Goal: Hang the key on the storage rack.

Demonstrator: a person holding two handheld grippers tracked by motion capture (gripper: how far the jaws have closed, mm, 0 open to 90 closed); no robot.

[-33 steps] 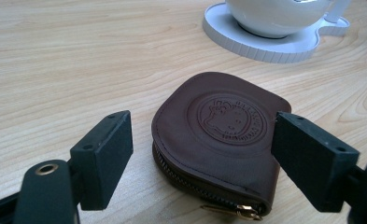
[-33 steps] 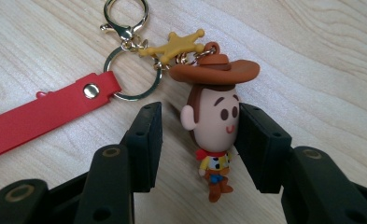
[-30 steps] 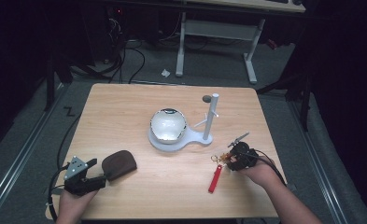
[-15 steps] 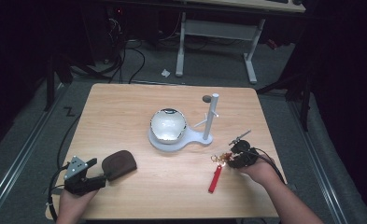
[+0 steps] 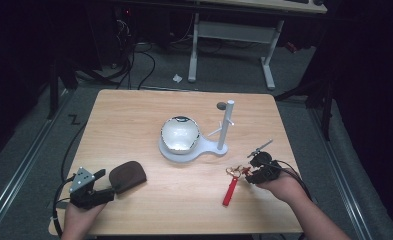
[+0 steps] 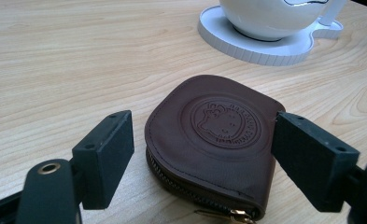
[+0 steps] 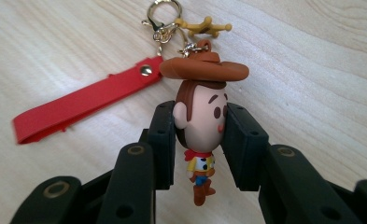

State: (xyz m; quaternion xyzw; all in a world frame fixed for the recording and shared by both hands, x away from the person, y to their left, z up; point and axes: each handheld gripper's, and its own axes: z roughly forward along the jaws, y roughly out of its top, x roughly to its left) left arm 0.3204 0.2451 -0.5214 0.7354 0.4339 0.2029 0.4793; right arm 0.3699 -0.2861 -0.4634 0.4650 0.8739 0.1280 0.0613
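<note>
Here red strap (image 5: 229, 191) lies lengthwise toward person.

Both grippers are black, each with 2 blocky, matte jaws on hinged links pinned with brass-ringed rivets. The left gripper (image 5: 95, 187) carries a grey 3-cornered plate on top; black cables trail from it and the right gripper (image 5: 258, 169).

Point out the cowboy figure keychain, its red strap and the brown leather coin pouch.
Cowboy figure keychain (image 7: 201, 126): right gripper view, on the face between the jaws.
Red strap (image 7: 85, 105): right gripper view, mid-length.
Brown leather coin pouch (image 6: 221, 123): left gripper view, on the embossed round stamp.
</note>
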